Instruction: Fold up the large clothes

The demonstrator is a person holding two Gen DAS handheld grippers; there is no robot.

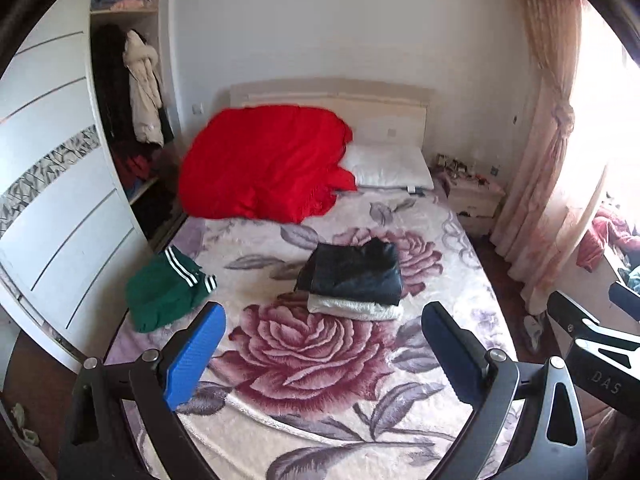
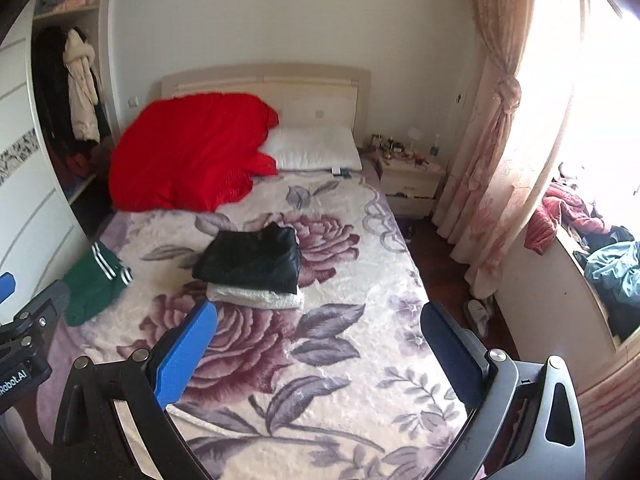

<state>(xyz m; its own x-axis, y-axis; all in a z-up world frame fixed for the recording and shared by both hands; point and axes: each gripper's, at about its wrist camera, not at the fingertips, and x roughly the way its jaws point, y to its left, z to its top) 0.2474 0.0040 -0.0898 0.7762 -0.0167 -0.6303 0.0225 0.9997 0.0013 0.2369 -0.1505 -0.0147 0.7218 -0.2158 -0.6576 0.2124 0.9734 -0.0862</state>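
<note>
Grippers, left and right, hung spread wide and empty above the bed; folded black garment topped a white one.

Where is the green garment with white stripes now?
In both views, the green garment with white stripes lies crumpled at the floral bedspread's left edge, left of the folded black-and-white stack.

The left gripper has its blue pads spread wide, holding nothing. The right gripper is likewise wide open and empty, level with the left and just to its right.
</note>
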